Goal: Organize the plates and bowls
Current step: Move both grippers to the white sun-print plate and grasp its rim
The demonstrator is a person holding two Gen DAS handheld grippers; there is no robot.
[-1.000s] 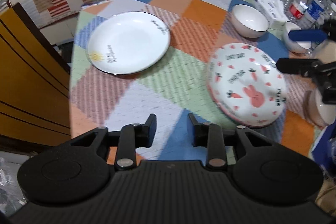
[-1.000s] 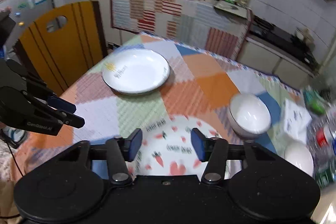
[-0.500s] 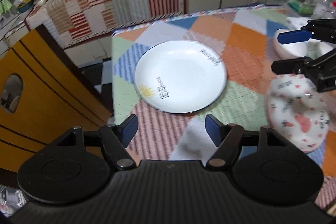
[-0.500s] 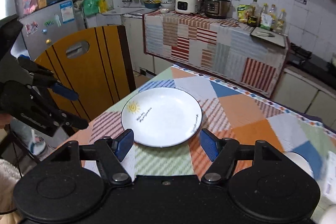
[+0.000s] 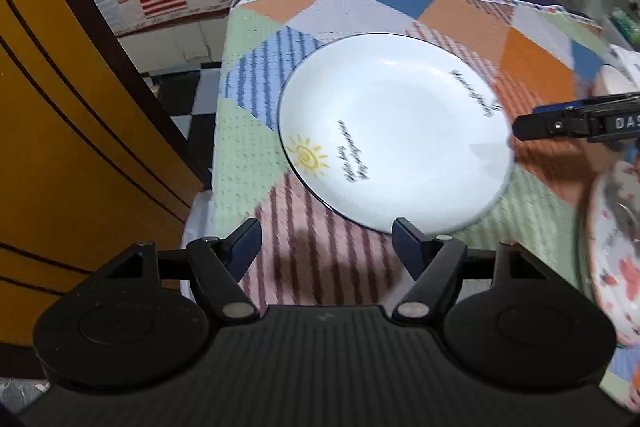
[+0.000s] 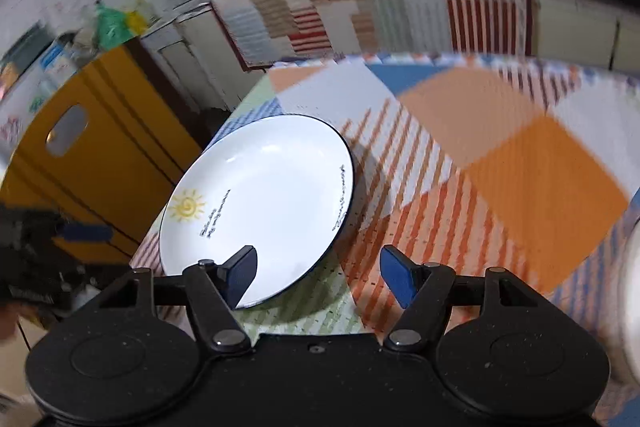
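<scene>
The white sun plate (image 5: 394, 143) is lying flat on the patchwork tablecloth (image 5: 320, 263), directly ahead of both claws and between them. The left gripper (image 5: 326, 247) is hovering at the plate's near rim with its fingers spread wide and gripping nothing; the rim is sitting just beyond its right fingertip. The right gripper (image 6: 316, 273) is likewise gaping and empty, its left finger overlapping the plate's near edge in its own view, though contact cannot be told. From the left wrist view, the right gripper's tip is showing at the plate's far-right rim. Both appear about equally near.

The plate is round, so no long axis is governing the grasp; only the thin rim is offering a hold. The table's left edge is lying close beyond the plate, with a yellow door (image 5: 72, 147) past it, so room there looks tight. A carrot-patterned plate (image 5: 612, 251) is sitting off to the left gripper's right, likely the stacking partner.
</scene>
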